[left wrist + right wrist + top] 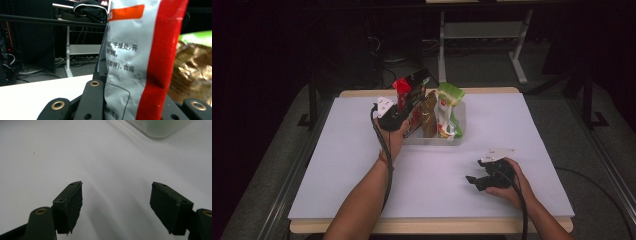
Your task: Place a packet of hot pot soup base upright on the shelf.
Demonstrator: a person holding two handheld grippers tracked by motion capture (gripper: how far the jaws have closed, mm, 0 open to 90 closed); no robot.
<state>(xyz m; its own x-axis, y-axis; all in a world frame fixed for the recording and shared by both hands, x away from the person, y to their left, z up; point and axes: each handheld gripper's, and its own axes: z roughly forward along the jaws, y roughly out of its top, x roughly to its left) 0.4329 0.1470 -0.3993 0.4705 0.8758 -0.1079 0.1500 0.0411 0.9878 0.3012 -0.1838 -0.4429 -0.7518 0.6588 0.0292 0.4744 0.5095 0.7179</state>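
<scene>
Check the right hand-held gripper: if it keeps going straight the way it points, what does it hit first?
Likely the white tabletop: the right hand-held gripper, jaws open with nothing between them, points down at bare surface. The clear tray lies farther ahead, off to one side; depth is hard to judge.

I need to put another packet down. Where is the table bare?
Bare: the white table left of the left claw, and the stretch between clear bin and right claw. Crowded: inside the bin, with the red packet and others.

bags: 3 — one red-black (411, 86), one brown (428, 113), one green-white (448, 107) | tray: 1 (460, 131), near the table's far edge | table: 1 (337, 165) | grippers: 2
</scene>
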